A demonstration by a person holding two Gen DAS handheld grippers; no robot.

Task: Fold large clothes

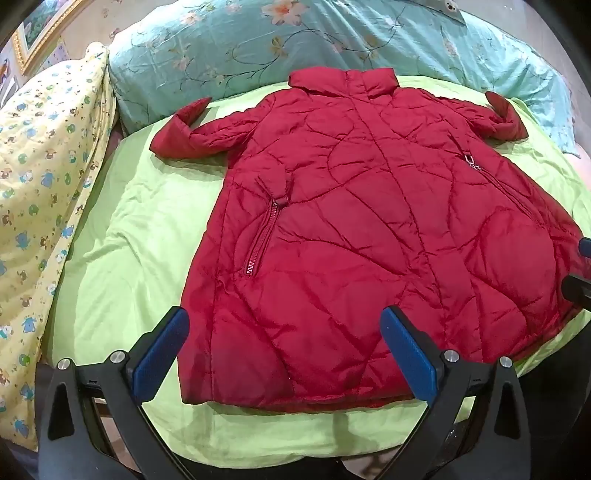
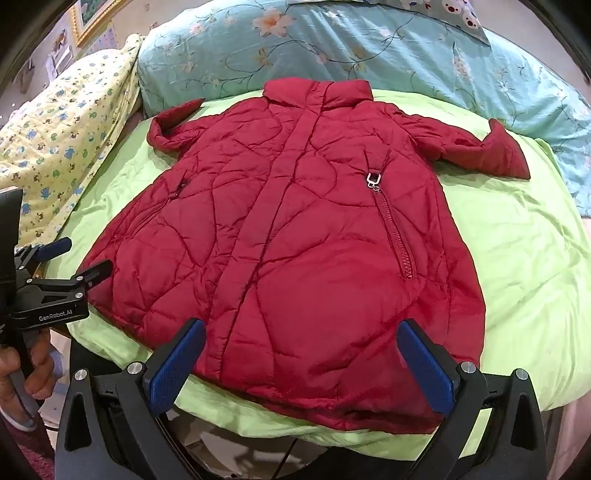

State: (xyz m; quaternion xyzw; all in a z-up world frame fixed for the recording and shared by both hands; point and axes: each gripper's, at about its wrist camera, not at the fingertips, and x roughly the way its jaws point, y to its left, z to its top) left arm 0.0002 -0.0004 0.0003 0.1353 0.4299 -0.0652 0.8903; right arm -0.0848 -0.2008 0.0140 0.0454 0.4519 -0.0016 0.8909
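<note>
A red quilted coat (image 1: 369, 206) lies flat, front up, on a light green sheet (image 1: 122, 236), collar far, hem near, both sleeves spread out. It also fills the right wrist view (image 2: 295, 229). My left gripper (image 1: 284, 350) is open and empty, its blue pads either side of the hem's left part, just above it. My right gripper (image 2: 303, 362) is open and empty over the hem's right part. The left gripper also shows at the left edge of the right wrist view (image 2: 74, 258), open beside the coat's left hem corner.
A teal floral quilt (image 1: 295, 48) lies beyond the collar. A yellow patterned quilt (image 1: 44, 184) lies along the left. The green sheet's (image 2: 517, 258) near edge drops off just below the hem. A framed picture (image 1: 40, 33) hangs at the far left.
</note>
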